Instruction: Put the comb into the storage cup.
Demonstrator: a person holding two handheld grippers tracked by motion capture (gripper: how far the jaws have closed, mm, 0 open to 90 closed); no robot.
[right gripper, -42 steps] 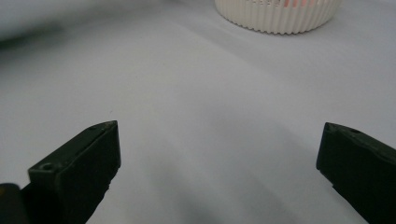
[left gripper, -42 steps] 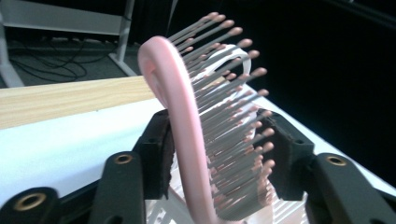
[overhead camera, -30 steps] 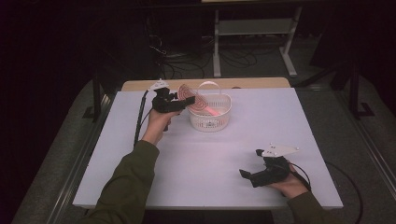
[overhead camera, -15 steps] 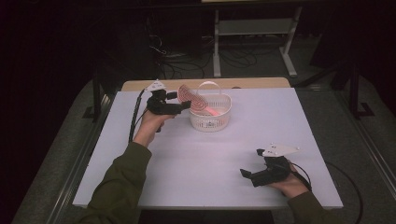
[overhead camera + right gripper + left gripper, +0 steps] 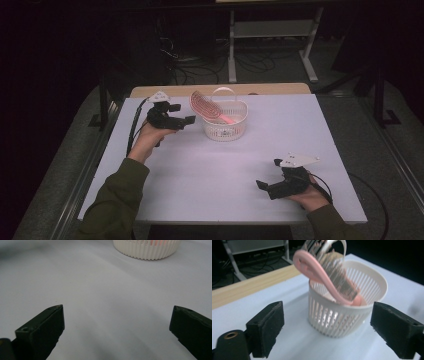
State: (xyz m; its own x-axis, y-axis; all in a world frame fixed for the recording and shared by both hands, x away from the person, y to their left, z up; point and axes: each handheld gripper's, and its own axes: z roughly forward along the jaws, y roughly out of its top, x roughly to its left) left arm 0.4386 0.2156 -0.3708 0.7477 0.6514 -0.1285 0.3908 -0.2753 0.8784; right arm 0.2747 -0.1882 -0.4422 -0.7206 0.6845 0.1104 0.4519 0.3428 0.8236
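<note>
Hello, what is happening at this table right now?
A person works at a white table with a gripper in each hand. A pink hairbrush leans in a white basket, its head sticking out over the rim. The left gripper is just beside the basket; its jaws have just been opening and hold nothing. The right gripper rests near the table's front edge, open and empty.

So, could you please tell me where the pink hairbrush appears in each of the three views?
High view: the pink hairbrush leans in the white basket, upper centre, head sticking out up-left.
Left gripper view: top centre, the brush slants down into the basket, beyond the open jaws of the left hand-held gripper.
Right gripper view: top edge, a blurred pink patch behind the basket wall.
Shared landmark: the white basket.
</note>
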